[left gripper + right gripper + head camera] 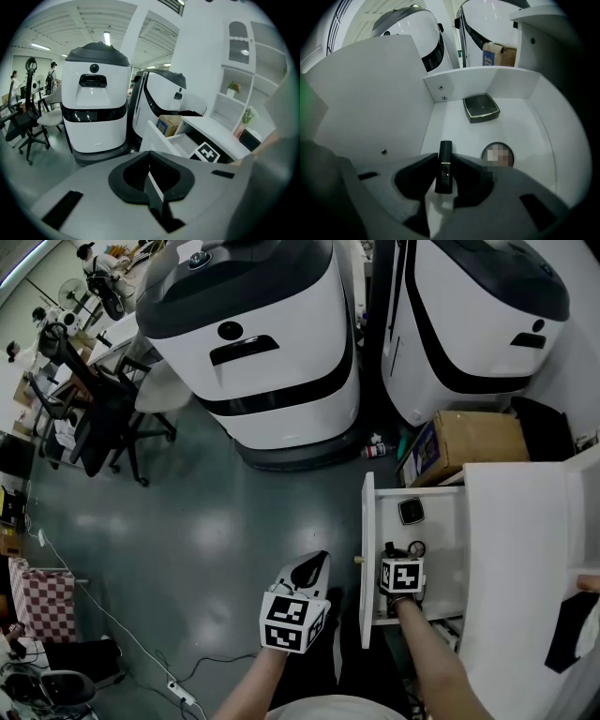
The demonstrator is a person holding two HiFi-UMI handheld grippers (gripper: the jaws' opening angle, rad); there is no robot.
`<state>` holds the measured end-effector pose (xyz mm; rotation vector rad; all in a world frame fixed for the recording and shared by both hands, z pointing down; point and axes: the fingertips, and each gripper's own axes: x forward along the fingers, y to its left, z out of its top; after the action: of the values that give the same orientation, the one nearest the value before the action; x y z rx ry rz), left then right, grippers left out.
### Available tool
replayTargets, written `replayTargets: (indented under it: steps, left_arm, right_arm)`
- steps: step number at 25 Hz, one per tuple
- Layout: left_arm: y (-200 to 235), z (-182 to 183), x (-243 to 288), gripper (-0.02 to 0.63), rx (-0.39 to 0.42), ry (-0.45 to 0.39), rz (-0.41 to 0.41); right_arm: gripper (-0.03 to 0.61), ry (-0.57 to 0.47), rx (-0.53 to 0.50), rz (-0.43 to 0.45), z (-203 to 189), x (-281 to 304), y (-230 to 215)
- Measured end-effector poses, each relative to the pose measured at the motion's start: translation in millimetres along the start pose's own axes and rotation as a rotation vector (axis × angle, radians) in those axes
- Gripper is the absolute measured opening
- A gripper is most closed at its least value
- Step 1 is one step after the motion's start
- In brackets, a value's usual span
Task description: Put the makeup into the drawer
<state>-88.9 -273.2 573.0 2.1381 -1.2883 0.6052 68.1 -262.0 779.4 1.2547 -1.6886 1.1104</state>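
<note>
My right gripper (445, 159) was clamped on a black lipstick tube (446, 146), held along the jaws just above the open white drawer (525, 126). On the drawer floor beyond lay a round compact (498, 154), then a square black compact (481, 107). My left gripper (149, 157) was closed and empty over the grey floor (216, 521). Two white machines (253, 343) stood behind.

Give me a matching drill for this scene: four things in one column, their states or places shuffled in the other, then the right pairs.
1. lipstick tube
2. square compact
3. cardboard box
4. left gripper

A. tongs shut, nothing between them
B. lying flat at the far end of the drawer
C. clamped in the tongs of the right gripper
D. outside the drawer

Pairs: 1-C, 2-B, 3-D, 4-A
</note>
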Motion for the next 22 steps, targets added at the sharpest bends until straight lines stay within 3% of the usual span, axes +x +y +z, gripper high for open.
replayTargets:
  steps: [22]
  left_arm:
    - [2.0, -5.5, -1.8, 0.002, 0.01, 0.01, 0.009]
  right_arm:
    - [0.101, -0.005, -0.014, -0.016, -5.3, 4.2, 2.5]
